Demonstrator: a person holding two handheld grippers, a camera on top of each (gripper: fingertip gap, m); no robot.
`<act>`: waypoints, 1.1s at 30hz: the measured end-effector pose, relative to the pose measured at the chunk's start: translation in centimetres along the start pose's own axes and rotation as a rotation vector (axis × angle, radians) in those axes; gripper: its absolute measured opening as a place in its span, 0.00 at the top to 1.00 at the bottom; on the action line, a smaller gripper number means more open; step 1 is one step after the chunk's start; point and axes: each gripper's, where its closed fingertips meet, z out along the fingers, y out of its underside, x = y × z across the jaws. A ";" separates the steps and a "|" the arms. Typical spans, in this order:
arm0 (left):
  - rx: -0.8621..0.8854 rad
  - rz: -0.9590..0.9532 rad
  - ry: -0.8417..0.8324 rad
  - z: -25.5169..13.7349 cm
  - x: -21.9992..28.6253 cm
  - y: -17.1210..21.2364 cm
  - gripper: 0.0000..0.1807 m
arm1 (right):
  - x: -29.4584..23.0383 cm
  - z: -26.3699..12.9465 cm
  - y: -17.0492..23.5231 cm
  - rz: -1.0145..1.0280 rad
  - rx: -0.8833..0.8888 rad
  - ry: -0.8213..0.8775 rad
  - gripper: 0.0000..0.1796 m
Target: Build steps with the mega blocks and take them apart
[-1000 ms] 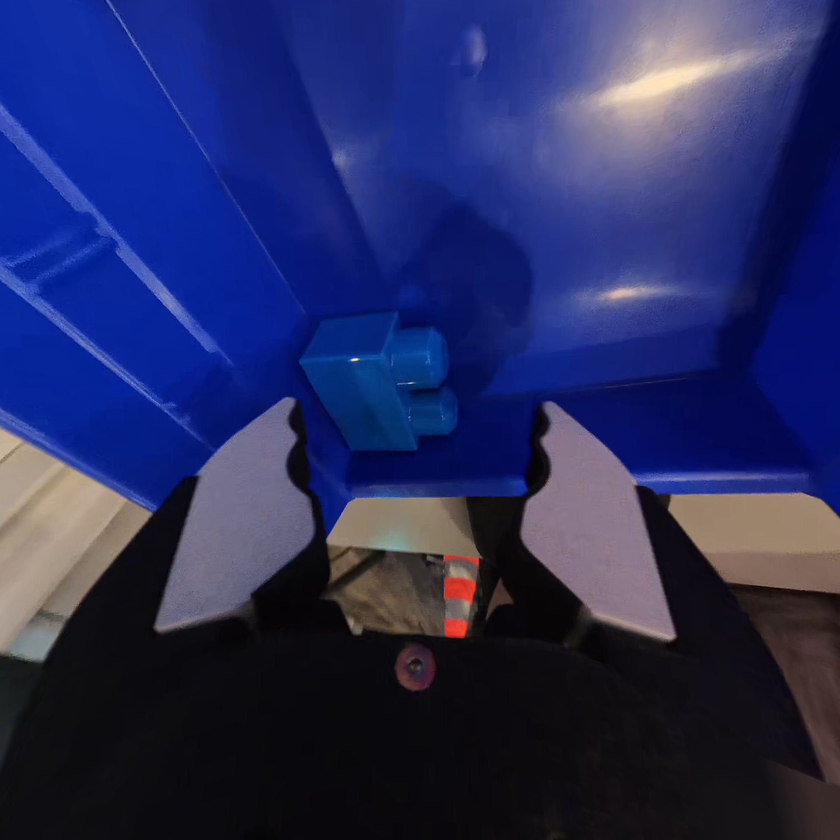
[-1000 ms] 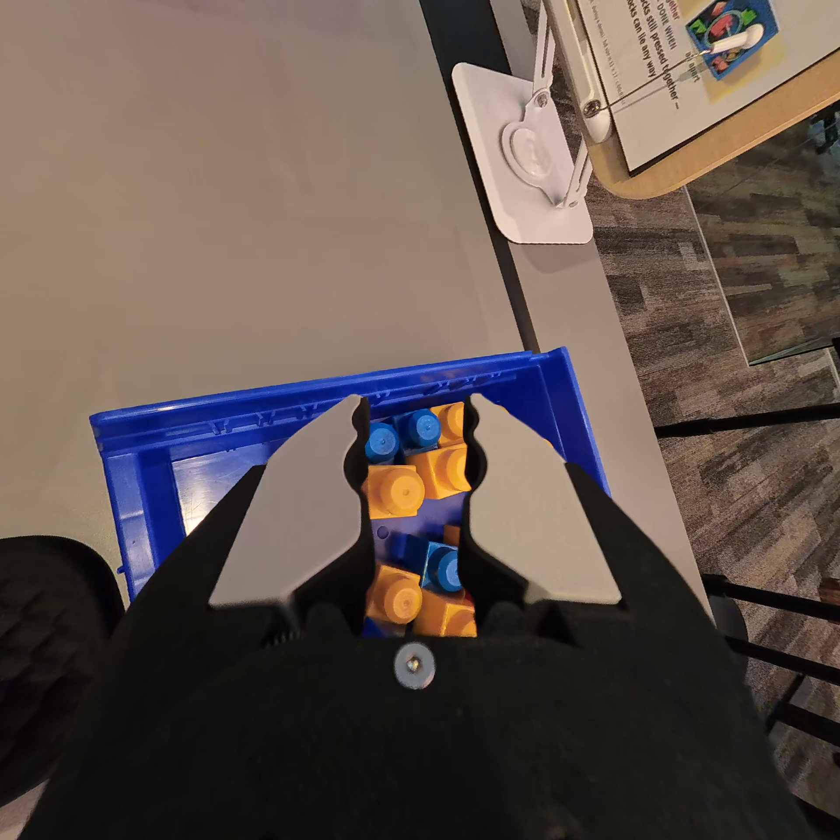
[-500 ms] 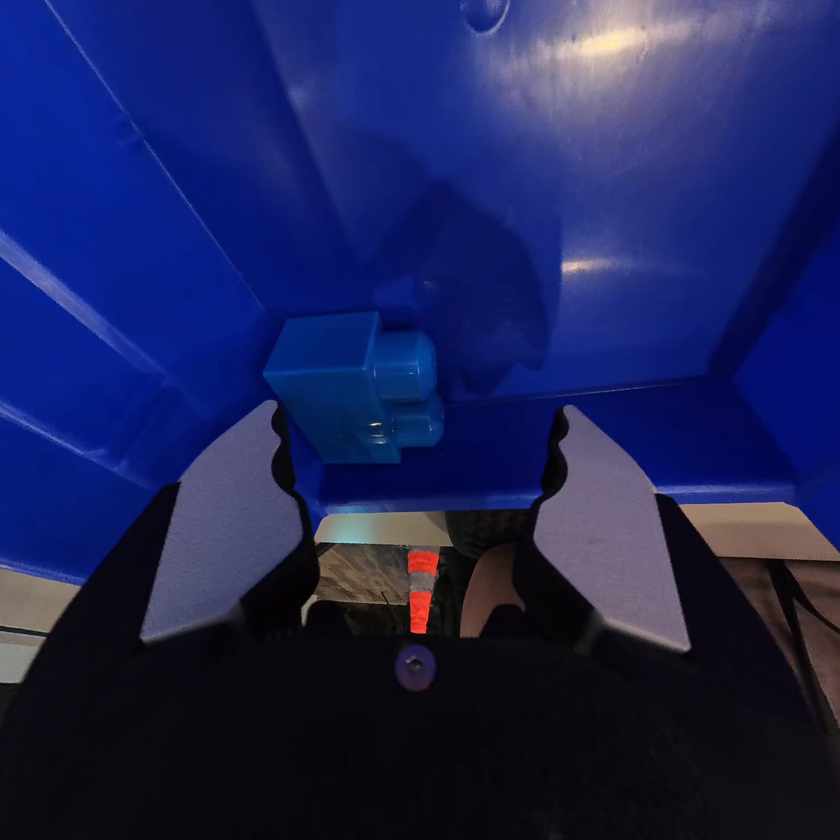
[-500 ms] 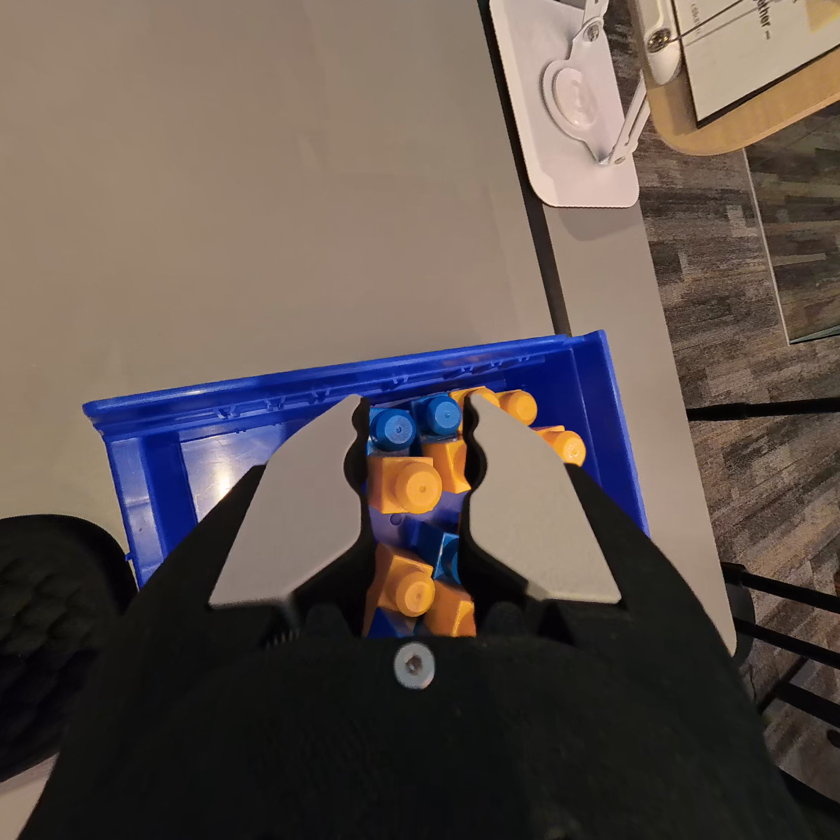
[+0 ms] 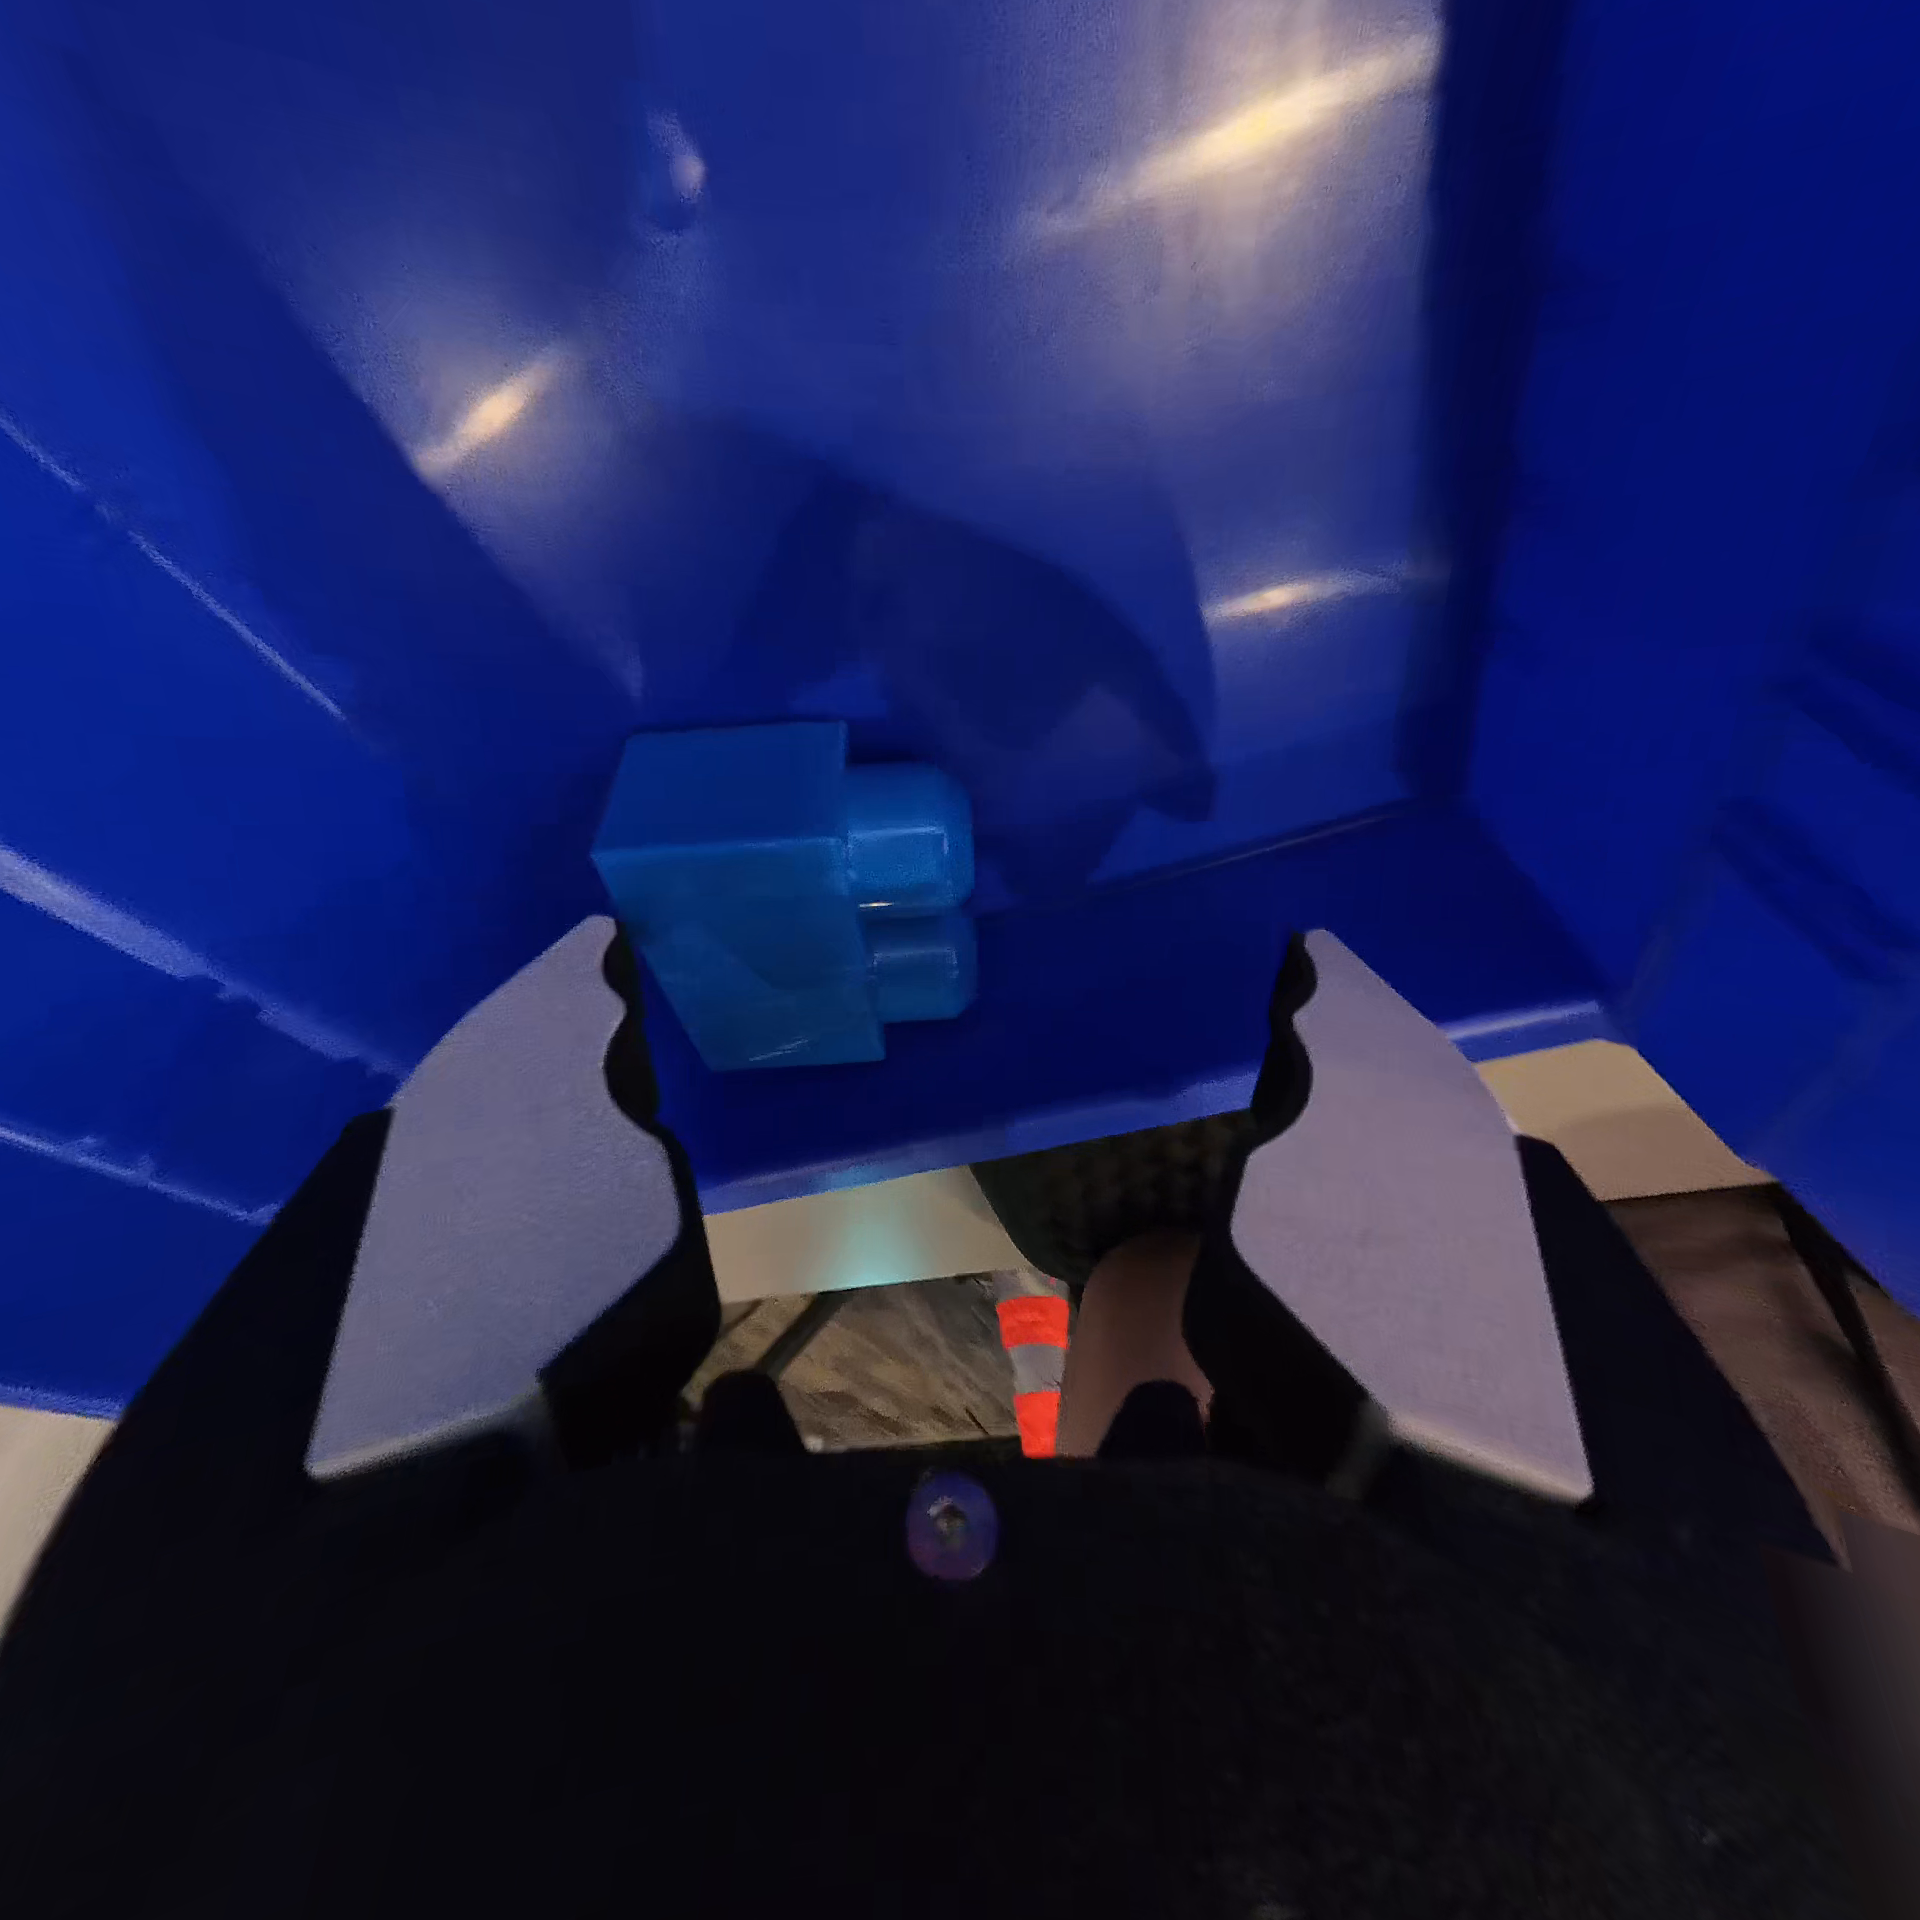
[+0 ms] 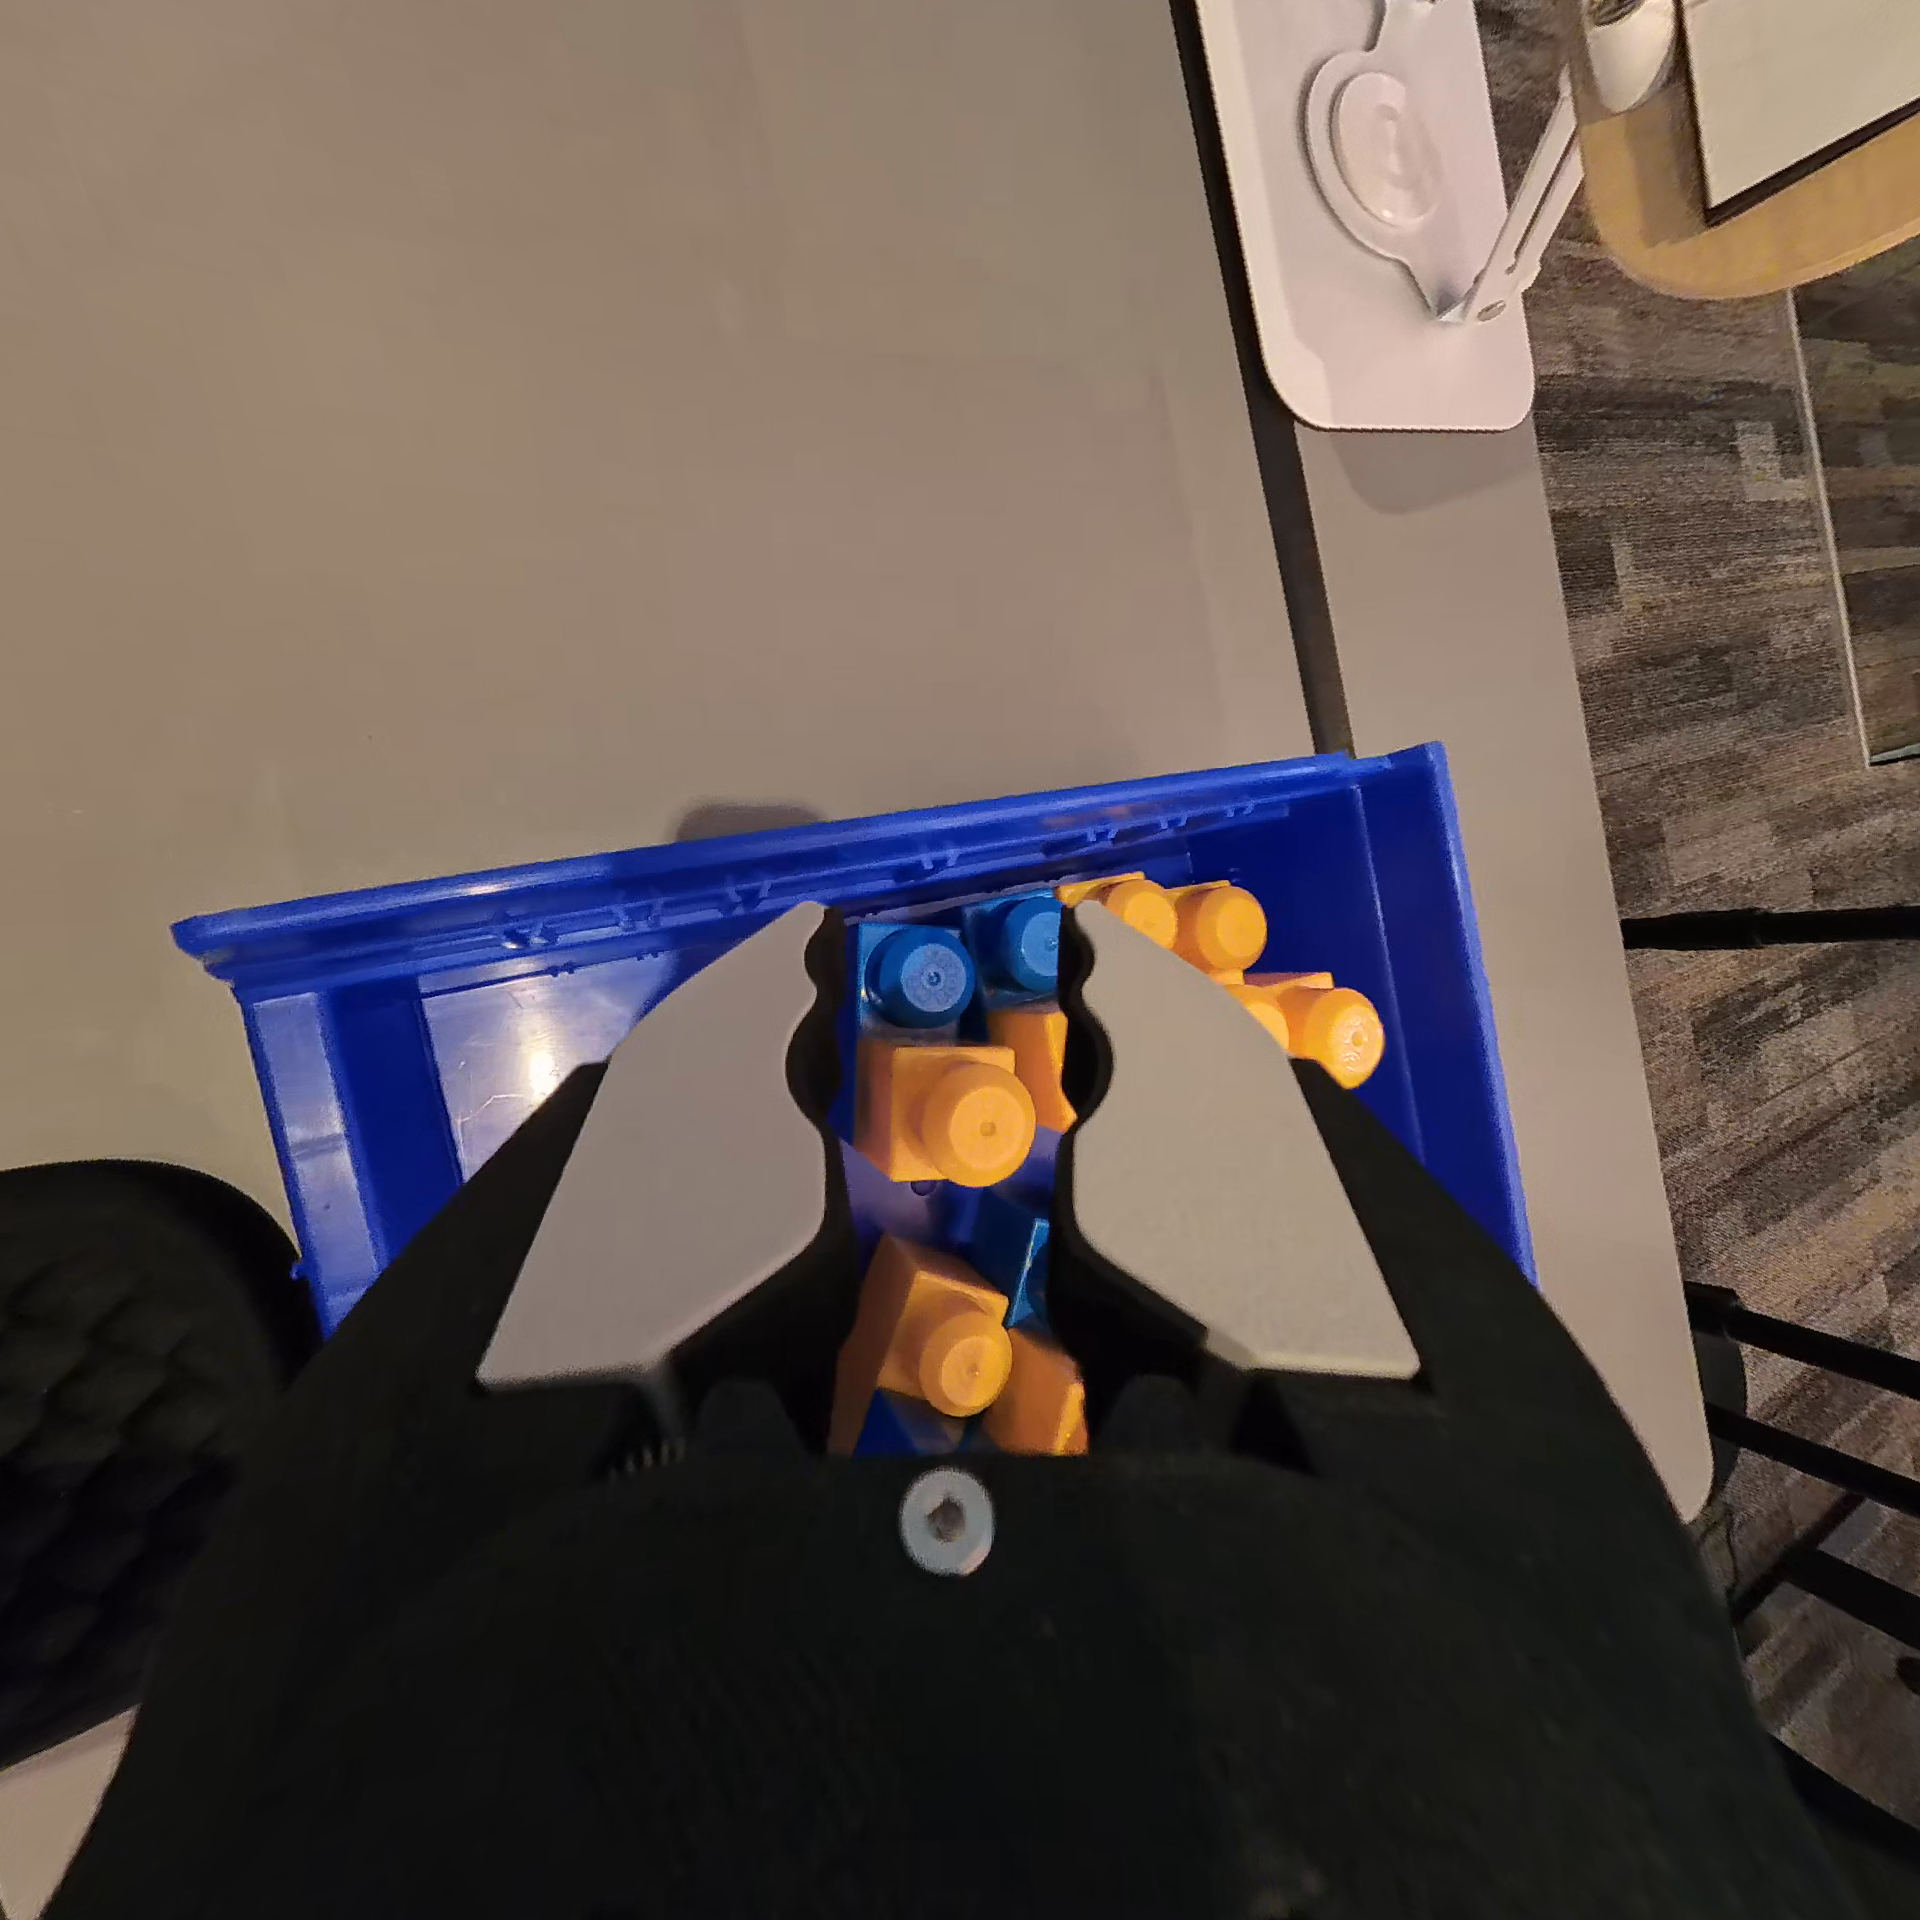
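Your left gripper (image 5: 951, 997) is standing wide open and empty inside the blue bin (image 5: 1143, 416), probably to take the blue block (image 5: 758, 914) lying on its side just beside the left finger (image 5: 499, 1174). Your right gripper (image 6: 940, 935) is hovering over the same bin (image 6: 727, 883), its jaws parted more narrowly and holding nothing, above a pile of orange blocks (image 6: 951, 1117) and blue ones. The grey table (image 6: 623, 416) is waiting for the steps.

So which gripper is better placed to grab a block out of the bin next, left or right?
Probably the left. The left gripper is open wide inside the blue bin, with a lone blue block at its fingertips. The right gripper hangs above a jumbled pile of blocks, its opening narrower.
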 end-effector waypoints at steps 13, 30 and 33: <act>-0.058 -0.039 0.034 1.8 -1.8 -0.4 0.59 | -0.1 0.2 0.3 0.006 -0.017 -0.010 0.78; 0.944 0.263 0.391 -16.1 5.4 -5.5 0.63 | 1.5 0.1 -3.9 -0.094 0.042 0.155 0.78; 1.232 0.342 0.605 -22.1 10.6 -6.5 0.63 | 0.5 0.2 -11.5 -0.132 0.266 0.223 0.77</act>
